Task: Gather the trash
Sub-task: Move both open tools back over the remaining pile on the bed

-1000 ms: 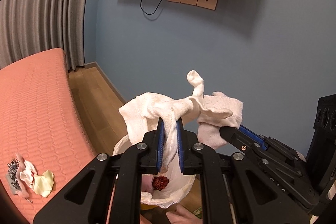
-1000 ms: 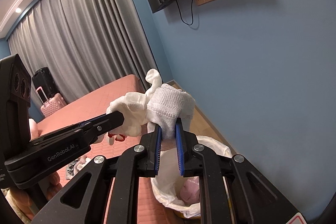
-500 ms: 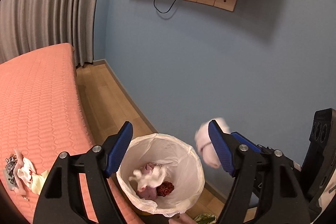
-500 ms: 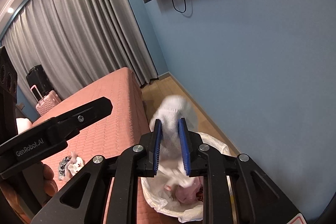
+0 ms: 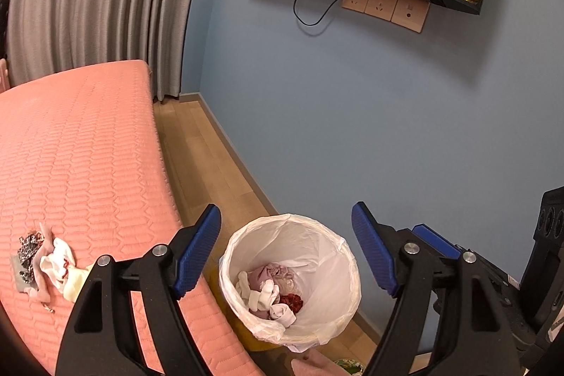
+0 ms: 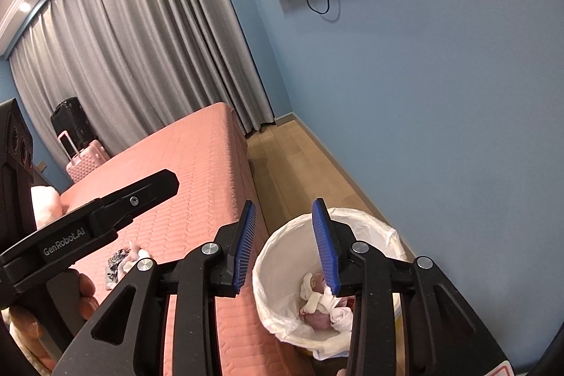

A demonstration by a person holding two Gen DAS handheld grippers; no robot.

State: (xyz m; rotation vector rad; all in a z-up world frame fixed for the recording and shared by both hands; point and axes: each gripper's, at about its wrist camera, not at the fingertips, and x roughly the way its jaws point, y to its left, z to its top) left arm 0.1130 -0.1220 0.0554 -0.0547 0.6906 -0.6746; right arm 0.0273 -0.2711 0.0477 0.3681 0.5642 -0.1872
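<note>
On the bed (image 5: 81, 143), soft, light rags (image 5: 49, 265) suit a bunched-middle pinch; left tool (image 5: 285, 251) gapes wide, right tool (image 6: 287, 244), opening, holds nothing.

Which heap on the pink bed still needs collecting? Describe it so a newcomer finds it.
On the quilted salmon-pink mattress, near its edge by the white-lined bin, lies a small heap of crumpled scraps. Nothing else visible lies on the mattress: white, pale yellow and black-and-white speckled pieces.

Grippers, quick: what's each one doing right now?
Left gripper: open, empty, jaws just opened wide above the white-lined trash bin.
Right gripper: open, empty, jaws just been opening; the white socks lie in the bin.
</note>
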